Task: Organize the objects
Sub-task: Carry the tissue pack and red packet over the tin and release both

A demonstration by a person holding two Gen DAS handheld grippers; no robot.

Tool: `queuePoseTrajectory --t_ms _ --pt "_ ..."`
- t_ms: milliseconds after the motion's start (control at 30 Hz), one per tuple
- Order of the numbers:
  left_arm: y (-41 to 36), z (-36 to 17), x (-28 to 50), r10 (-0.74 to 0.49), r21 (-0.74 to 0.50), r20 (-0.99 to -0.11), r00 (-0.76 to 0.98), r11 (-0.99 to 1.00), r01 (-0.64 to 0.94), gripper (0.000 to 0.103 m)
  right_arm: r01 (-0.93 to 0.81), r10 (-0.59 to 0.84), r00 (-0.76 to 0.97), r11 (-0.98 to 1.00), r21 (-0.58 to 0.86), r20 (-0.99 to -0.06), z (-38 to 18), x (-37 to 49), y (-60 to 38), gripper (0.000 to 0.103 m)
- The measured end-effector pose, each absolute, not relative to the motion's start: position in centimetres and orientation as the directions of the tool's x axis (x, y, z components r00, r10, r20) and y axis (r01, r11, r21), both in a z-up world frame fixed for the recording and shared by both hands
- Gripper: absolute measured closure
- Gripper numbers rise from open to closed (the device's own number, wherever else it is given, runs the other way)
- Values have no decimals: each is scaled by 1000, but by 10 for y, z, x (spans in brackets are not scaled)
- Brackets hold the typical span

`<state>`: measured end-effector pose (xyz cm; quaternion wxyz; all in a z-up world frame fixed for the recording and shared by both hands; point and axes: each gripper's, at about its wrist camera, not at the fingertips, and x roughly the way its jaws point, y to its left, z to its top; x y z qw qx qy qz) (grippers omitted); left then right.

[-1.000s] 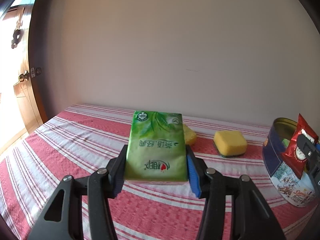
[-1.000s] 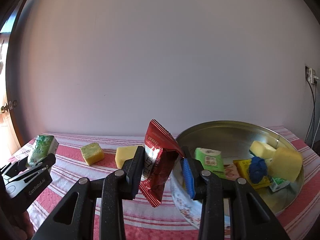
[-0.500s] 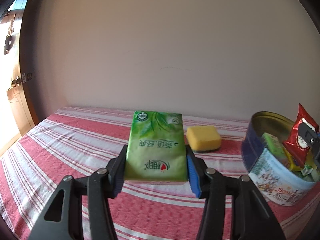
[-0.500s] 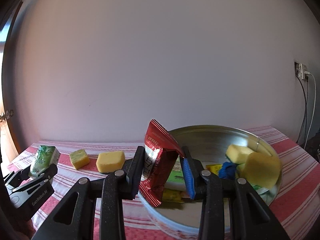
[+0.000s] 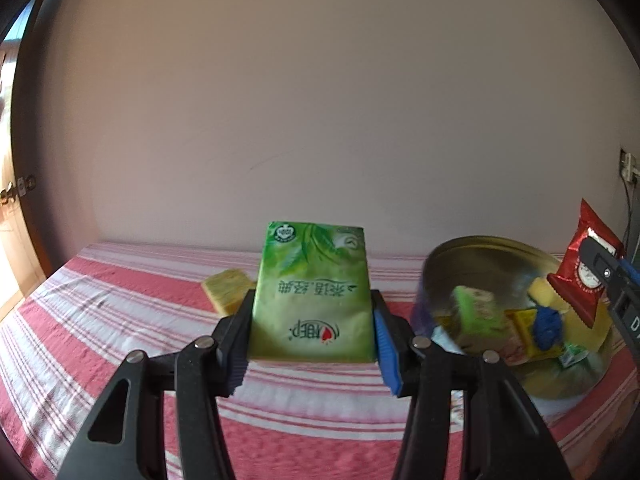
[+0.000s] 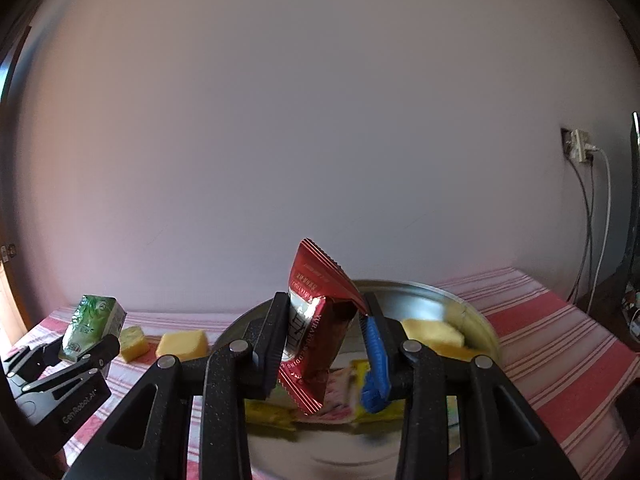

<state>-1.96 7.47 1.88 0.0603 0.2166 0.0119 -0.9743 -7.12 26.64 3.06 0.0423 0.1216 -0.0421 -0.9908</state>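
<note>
My left gripper [image 5: 310,344] is shut on a green tissue pack [image 5: 314,290] and holds it above the striped cloth, just left of the round tin [image 5: 460,256]. The pack also shows at the left of the right wrist view [image 6: 90,326]. My right gripper [image 6: 324,344] is shut on a red snack packet [image 6: 316,328] and holds it over the tin [image 6: 476,320]. The packet also shows in the left wrist view [image 5: 586,272]. The tin holds several items: yellow sponges, a green pack, yellow packets, a blue object.
Two yellow sponges [image 6: 182,344] [image 6: 134,338] lie on the red and white striped cloth [image 5: 100,320] left of the tin. A plain wall stands behind. A socket with cables [image 6: 580,148] is on the right, a door [image 5: 12,200] on the left.
Both grippers have moved right. The right gripper with the red packet is now over the tin. The left gripper with the tissue pack has come close to the tin's left side.
</note>
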Motion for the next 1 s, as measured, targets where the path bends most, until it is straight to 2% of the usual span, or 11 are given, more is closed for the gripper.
queuePoseTrajectory --t_ms 533,1000 --pt "142 22 -40 -8 11 -424 -906 -1000 3 51 -37 17 -974 -996 86 -224 37 -86 326 64" --pt "188 16 -58 40 30 -449 -893 -998 -59 51 -97 80 -958 -994 51 -274 31 -107 355 64"
